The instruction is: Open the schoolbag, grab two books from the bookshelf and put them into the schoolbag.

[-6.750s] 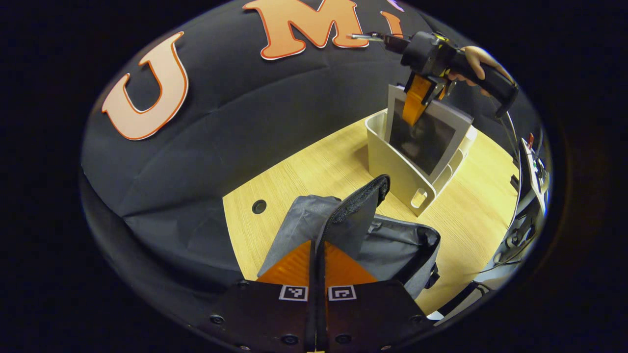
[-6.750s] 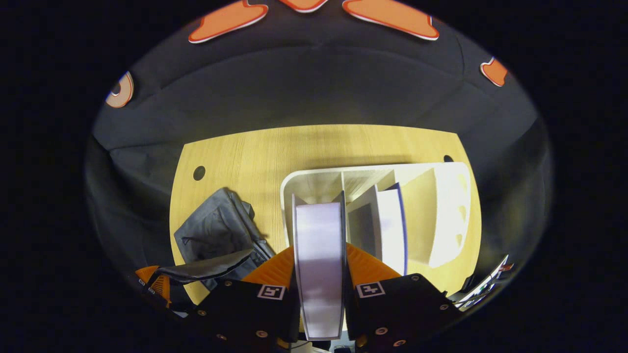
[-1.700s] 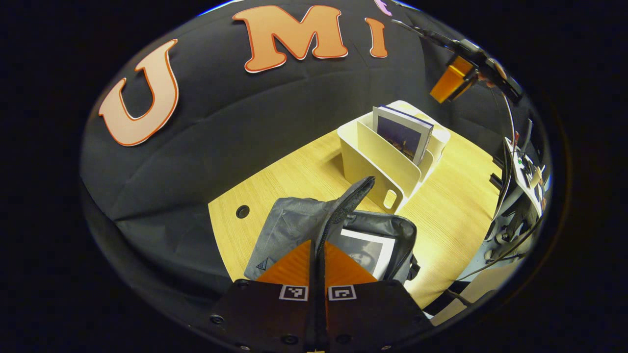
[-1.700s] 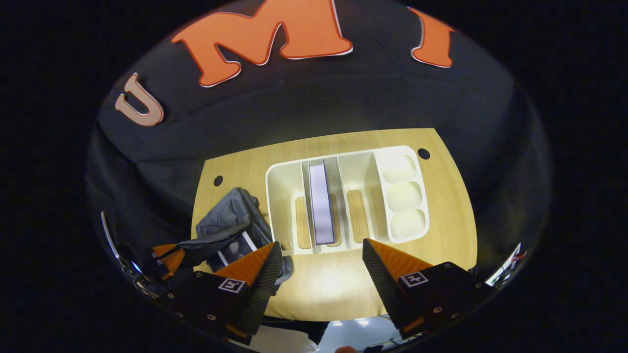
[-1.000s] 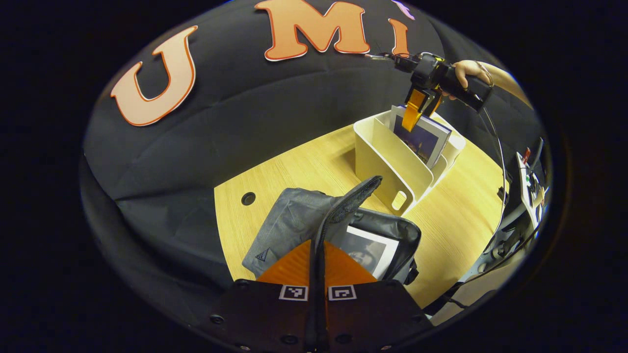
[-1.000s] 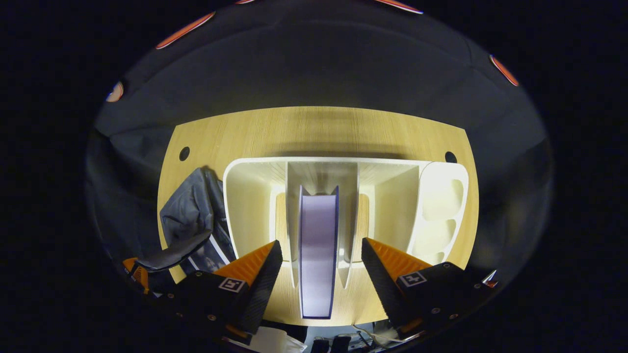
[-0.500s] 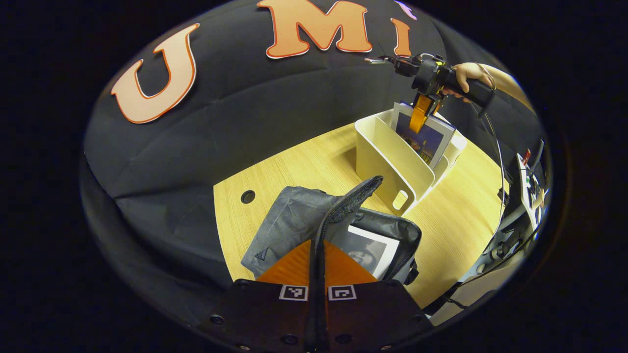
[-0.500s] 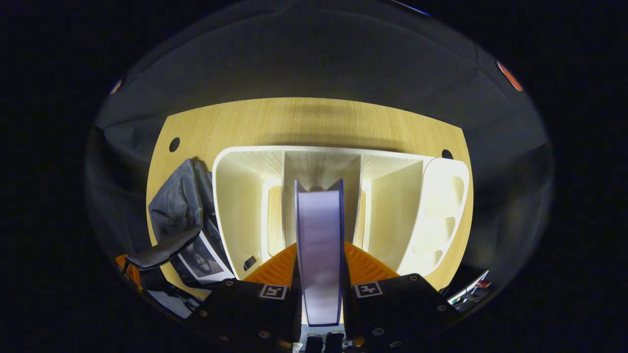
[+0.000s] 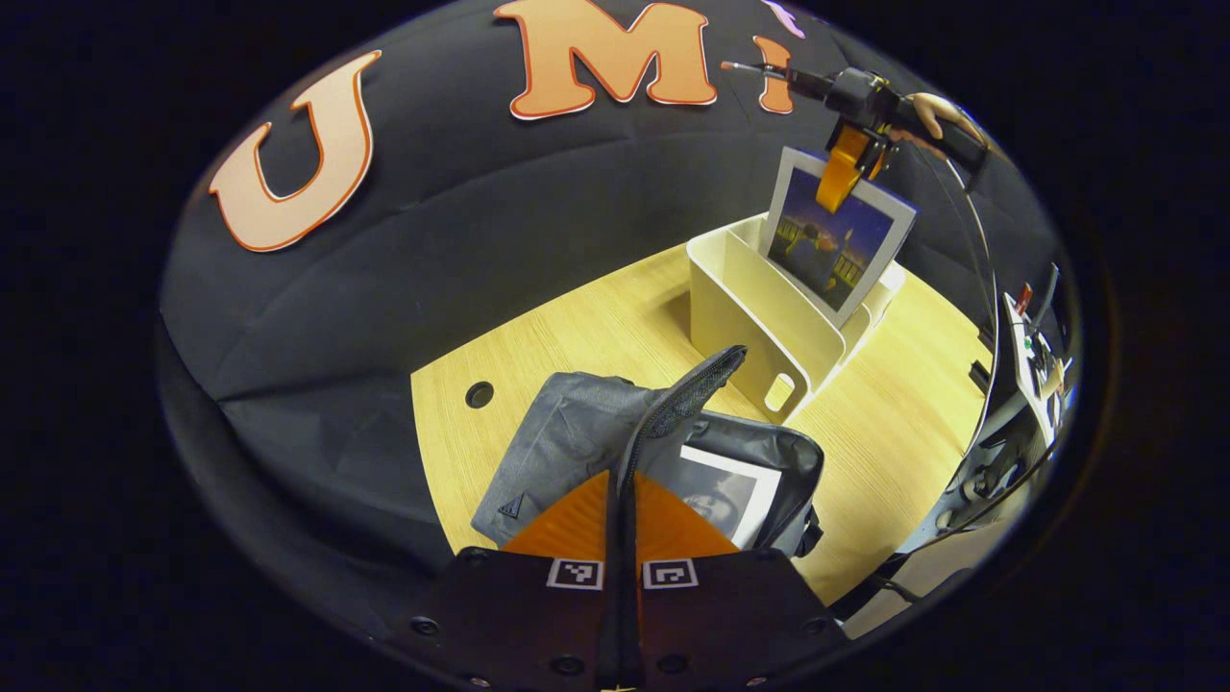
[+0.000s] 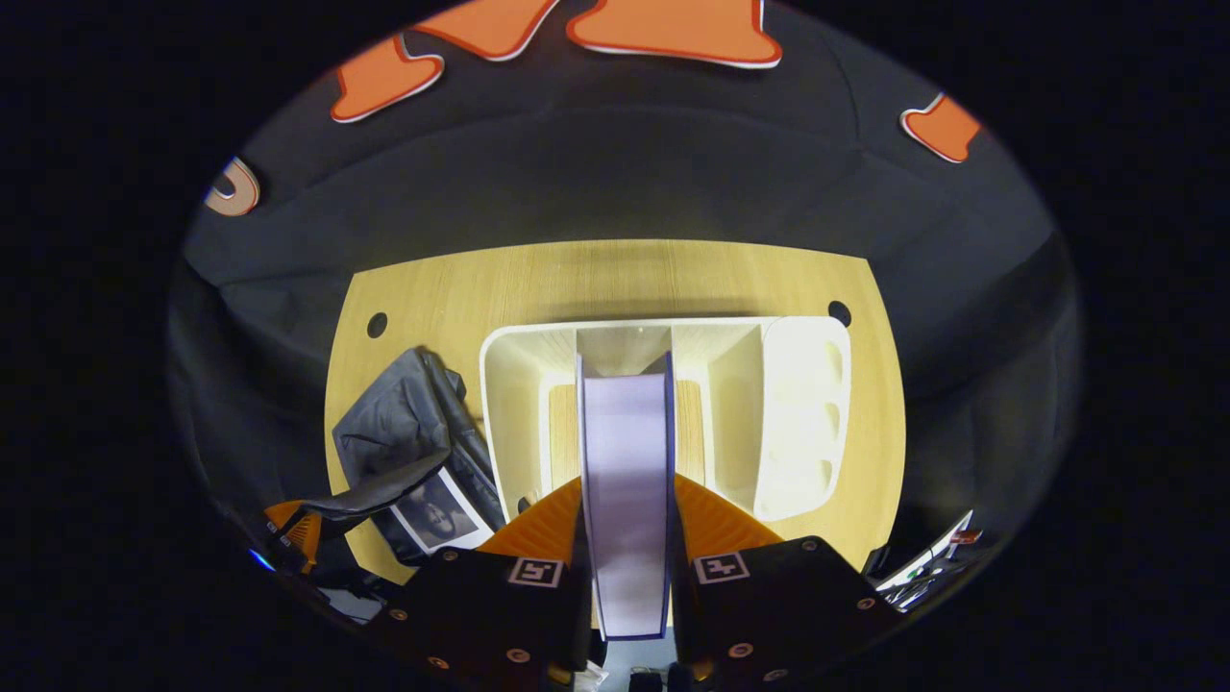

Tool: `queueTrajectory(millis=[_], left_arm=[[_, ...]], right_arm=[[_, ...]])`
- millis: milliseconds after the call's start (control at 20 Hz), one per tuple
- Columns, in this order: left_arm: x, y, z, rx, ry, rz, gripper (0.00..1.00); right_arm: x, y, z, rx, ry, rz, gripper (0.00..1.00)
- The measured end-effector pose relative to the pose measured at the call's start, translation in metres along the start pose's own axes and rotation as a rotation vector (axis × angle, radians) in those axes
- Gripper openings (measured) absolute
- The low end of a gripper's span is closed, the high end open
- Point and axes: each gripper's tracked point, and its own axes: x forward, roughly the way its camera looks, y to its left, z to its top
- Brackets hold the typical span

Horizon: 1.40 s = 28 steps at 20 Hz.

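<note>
So we're roughly past the halfway mark here, I'd say. The grey fabric schoolbag (image 9: 577, 442) lies on the light wooden table (image 9: 596, 327) with its zip open, and the left gripper (image 9: 623, 500) is clamped on the raised flap (image 9: 687, 394), propping the mouth wide. Inside you can see one white-bordered book with a dark grey picture on its cover (image 9: 721, 495), so book number one looks done.

Book number two is the white-bordered book with a blue and gold cover (image 9: 831, 240). The right gripper (image 10: 625, 538) has both fingers pressed on its top edge, and in the left gripper view it's partly risen out of the cream plastic desktop bookshelf (image 9: 769, 317), lower end between the dividers. A hand (image 9: 937, 115) holds that gripper up high. The shelf's other slots look empty in the right gripper view.

What's left, as far as I can tell: lift the book clear of the dividers, carry it across to the bag just beside the shelf, and drop it in next to the first one. Flap has to stay up for that.
</note>
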Motion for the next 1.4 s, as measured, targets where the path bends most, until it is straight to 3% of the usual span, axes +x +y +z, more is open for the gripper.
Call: queueTrajectory(millis=[250, 450, 750, 1000, 1400], left_arm=[[0.000, 0.004, 0.004, 0.031, -0.009, -0.013, 0.01], [0.003, 0.002, 0.004, 0.035, -0.012, -0.034, 0.01], [0.002, 0.005, 0.007, 0.075, -0.015, -0.033, 0.01], [-0.002, 0.005, 0.010, 0.093, -0.017, -0.023, 0.01], [-0.014, 0.011, 0.019, 0.125, -0.023, 0.015, 0.01]], right_arm=[[-0.067, 0.004, -0.002, 0.066, -0.106, 0.029, 0.35], [-0.118, 0.002, -0.026, 0.107, -0.173, 0.027, 0.34], [-0.162, 0.038, -0.081, 0.163, -0.255, 0.152, 0.34], [-0.145, 0.072, -0.139, 0.270, -0.244, 0.301, 0.32], [-0.060, 0.105, -0.186, 0.612, -0.241, 0.580, 0.33]])
